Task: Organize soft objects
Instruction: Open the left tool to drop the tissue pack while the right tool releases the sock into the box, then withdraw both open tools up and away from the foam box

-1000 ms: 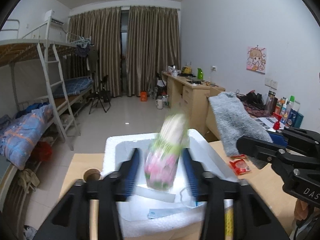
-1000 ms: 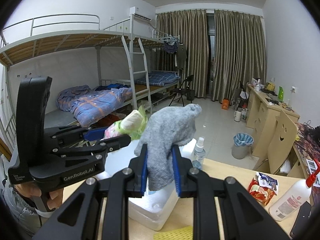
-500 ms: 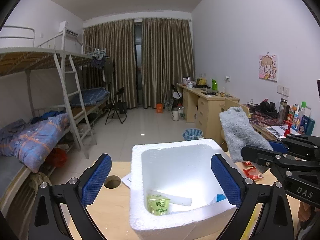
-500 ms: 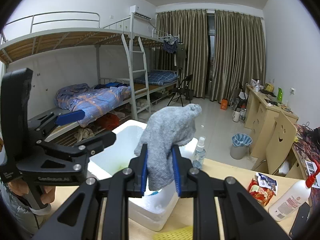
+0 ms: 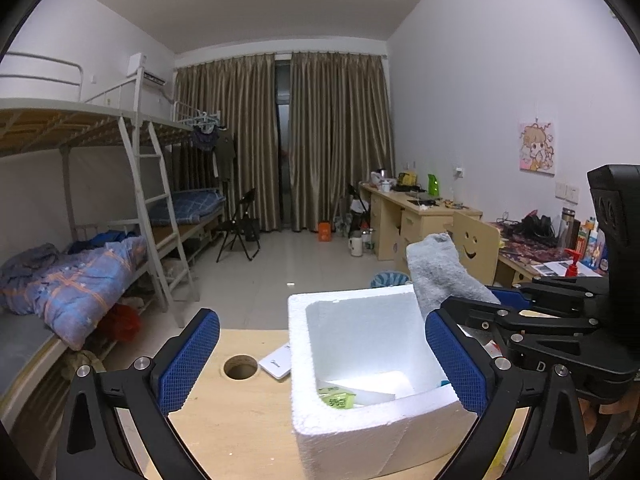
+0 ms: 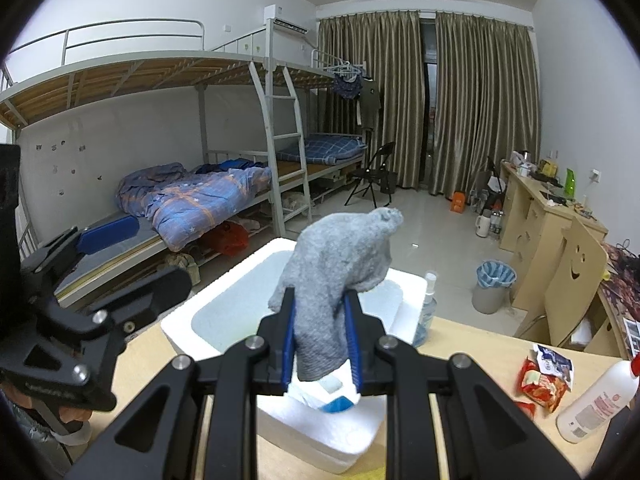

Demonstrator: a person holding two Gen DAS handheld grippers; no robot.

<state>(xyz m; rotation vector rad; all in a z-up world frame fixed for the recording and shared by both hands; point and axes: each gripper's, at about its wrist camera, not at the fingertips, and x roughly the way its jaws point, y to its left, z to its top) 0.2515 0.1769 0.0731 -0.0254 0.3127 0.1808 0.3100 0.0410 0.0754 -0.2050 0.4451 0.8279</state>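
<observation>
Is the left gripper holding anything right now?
No, the left gripper is wide open with nothing between its blue pads, which straddle the white foam box on the table.

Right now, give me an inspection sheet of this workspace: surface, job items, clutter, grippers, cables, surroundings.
Surface: light wooden desk with a round cable hole.
Job's things: white foam box, open-topped, holding a green packet and white pieces; fuzzy grey sock held above the box.
Clutter: red snack wrappers, white pump bottle, clear spray bottle, small white device beside the box.
Grippers: left gripper open, holding nothing, straddling the box; right gripper shut on the sock.
Cables: nothing seen on the desk.
Surroundings: metal bunk beds, brown curtains, folding chair, blue-lined bin.
</observation>
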